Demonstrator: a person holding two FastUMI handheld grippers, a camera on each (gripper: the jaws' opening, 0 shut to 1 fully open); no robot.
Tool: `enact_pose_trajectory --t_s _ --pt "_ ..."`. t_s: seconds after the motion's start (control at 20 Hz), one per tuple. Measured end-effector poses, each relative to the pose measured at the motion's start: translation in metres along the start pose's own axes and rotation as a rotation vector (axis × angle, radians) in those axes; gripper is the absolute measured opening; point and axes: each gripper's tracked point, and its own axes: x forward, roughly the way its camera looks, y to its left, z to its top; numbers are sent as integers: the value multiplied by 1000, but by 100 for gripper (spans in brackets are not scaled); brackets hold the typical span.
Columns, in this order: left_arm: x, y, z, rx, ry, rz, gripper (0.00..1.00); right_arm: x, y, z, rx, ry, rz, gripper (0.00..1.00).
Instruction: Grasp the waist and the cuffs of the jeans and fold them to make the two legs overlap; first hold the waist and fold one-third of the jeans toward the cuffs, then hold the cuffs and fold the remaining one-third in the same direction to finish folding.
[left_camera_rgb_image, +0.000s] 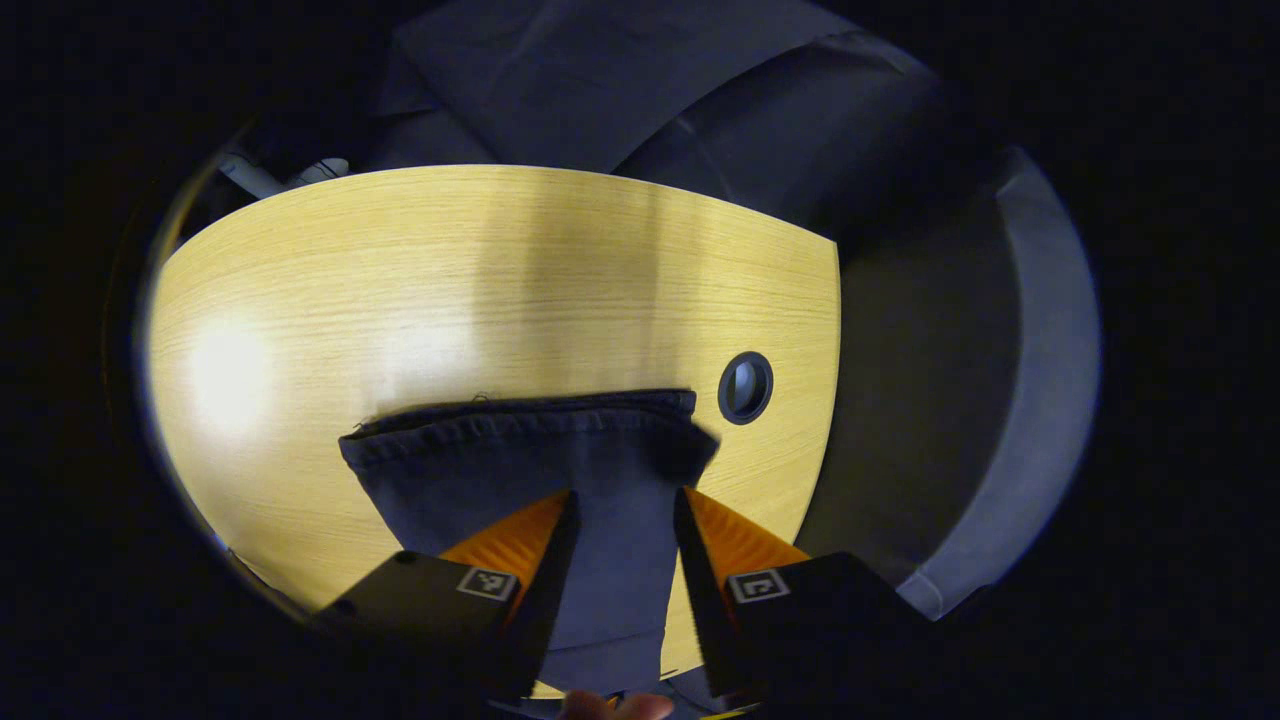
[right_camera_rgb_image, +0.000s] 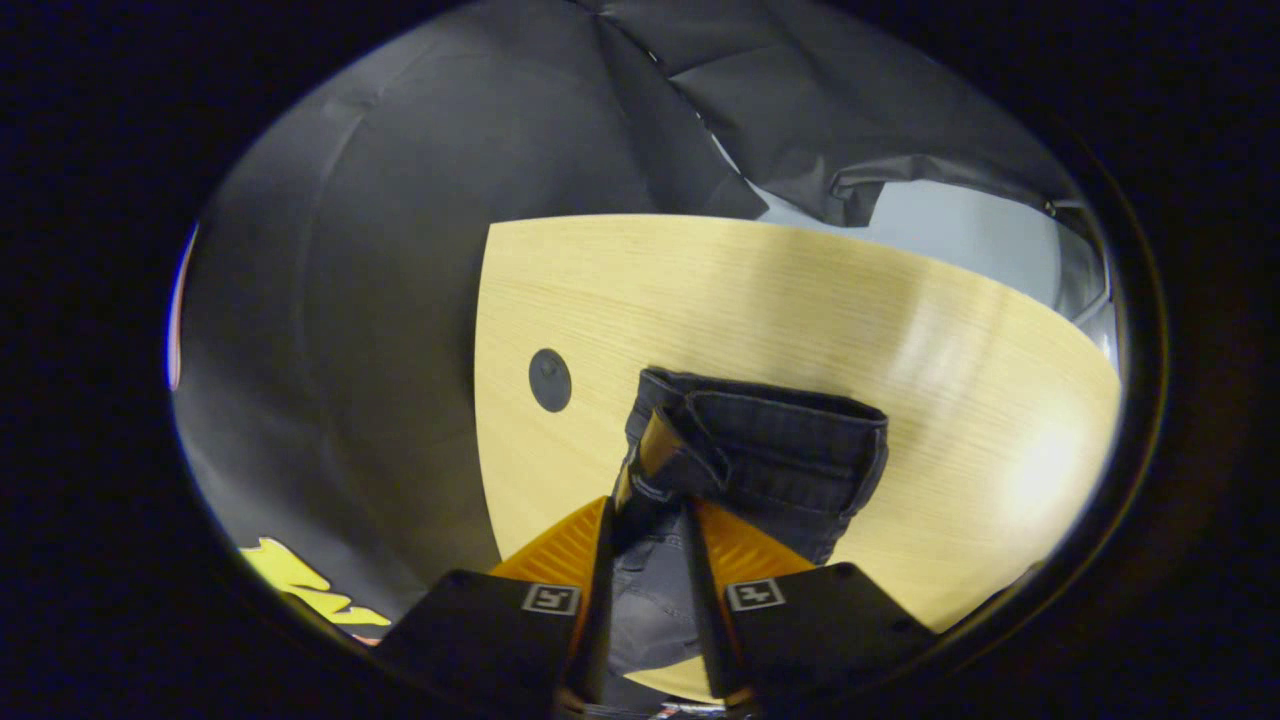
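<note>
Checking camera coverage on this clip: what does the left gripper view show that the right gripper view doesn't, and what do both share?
Left gripper view alone: the hemmed cuffs lying flat, and a fingertip at the bottom edge. Right gripper view alone: the waist with its belt loop, bunched up. Shared: the jeans running between each gripper's fingers, left gripper and right gripper, the wooden table and its round cable hole.

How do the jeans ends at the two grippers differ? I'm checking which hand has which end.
The left gripper has a flat hemmed cuff between its fingers; the right gripper has the bulkier waist with its layered band. The cuff edge lies straight across the table; the waist is bunched and folded over. Both are dark denim on the same wooden table.
</note>
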Motion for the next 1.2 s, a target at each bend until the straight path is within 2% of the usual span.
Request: enact_pose_trajectory --t_s 0.05,0.1,0.15,0.2,0.25,0.3,0.35,0.4,0.6,0.7,0.75,0.8,0.85,0.9,0.95,1.05,1.2 --pt "-4 -3 0 -1 -2 -3 81 -5 1 1 -10 -18 3 37" --pt "-9 -5 -1 5 -3 -4 100 -12 0 2 -29 -38 -2 53" --pt "-16 -8 -4 24 -1 -9 100 -21 -3 2 -62 -62 -12 68" --pt "-29 -15 -10 60 6 -33 95 -31 -5 1 -124 -85 -21 83" --pt "-43 -24 -17 121 3 -73 96 -44 -7 1 -208 -114 -28 93" --pt "-57 -31 -22 205 -15 -101 96 -59 -10 -1 -306 -156 -44 93" --pt "-74 -37 -28 305 -46 -135 96 -73 -12 -3 -407 -211 -57 100" --pt "-92 -46 -35 416 -82 -175 96 -84 -9 -8 -517 -260 -54 93" --pt "-164 -56 -82 871 -254 -291 96 -131 0 -47 -930 -441 15 93" --pt "-192 -55 -120 1051 -371 -363 96 -156 -6 -63 -1100 -550 9 93" --pt "-205 -52 -129 1128 -432 -409 96 -166 -7 -68 -1184 -630 -1 85" --pt "-211 -44 -151 1195 -469 -457 96 -169 -7 -73 -1255 -692 1 92" --pt "-218 -36 -166 1257 -499 -492 96 -165 -14 -86 -1298 -713 13 91" --pt "-222 -24 -173 1303 -555 -497 96 -160 -20 -96 -1308 -708 33 92" --pt "-222 -16 -183 1338 -597 -518 96 -156 -30 -105 -1299 -696 55 100" --pt "-222 3 -199 1352 -636 -548 97 -148 -45 -108 -1221 -692 71 94" --pt "-221 50 -214 1361 -653 -527 97 -123 -64 -94 -1098 -648 68 96"
